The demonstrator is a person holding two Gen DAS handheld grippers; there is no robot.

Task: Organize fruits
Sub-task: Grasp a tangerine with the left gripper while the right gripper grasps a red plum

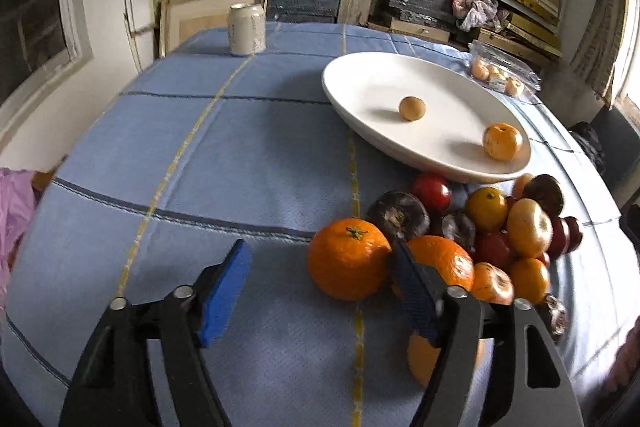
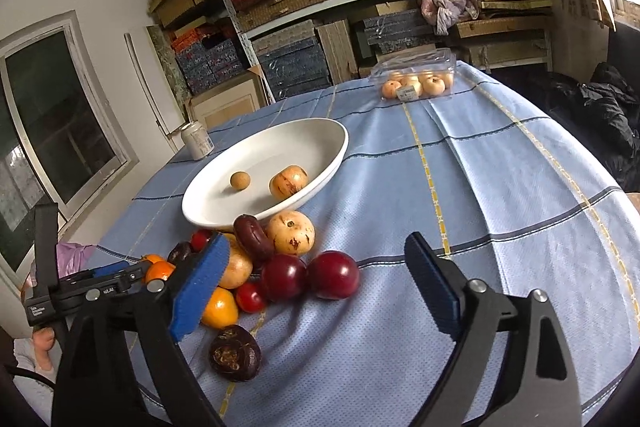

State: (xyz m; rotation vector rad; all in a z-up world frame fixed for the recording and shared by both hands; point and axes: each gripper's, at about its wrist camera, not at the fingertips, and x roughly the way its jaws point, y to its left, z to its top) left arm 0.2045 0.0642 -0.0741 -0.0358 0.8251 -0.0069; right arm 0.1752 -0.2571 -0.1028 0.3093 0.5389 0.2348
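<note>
In the left wrist view the left tongs (image 1: 320,291) stand spread with nothing pinched; the big orange (image 1: 348,259) sits just ahead of the gap, touching the right-hand finger's tip, so these tongs look lined up to take it. To the right of that finger the fruit pile (image 1: 500,227) crowds together, and beyond it the white dish (image 1: 360,83) holds only a small brown fruit (image 1: 412,108) and a yellow-orange fruit (image 1: 502,141); most of the sorting seems not yet done. Far ahead to the left stands a can (image 1: 247,29). In the right wrist view the right tongs (image 2: 316,283) are spread wide and empty too, with a dark red plum (image 2: 333,275) just ahead inside the gap, touching neither finger, probably the next pick. A dark purple fruit (image 2: 235,353) lies close below the left-hand finger. This view alone shows the left tongs from the side, low at the pile's far edge, and the clear box of pale fruit (image 2: 416,79) far ahead in full; the left view alone shows the big orange whole.
</note>
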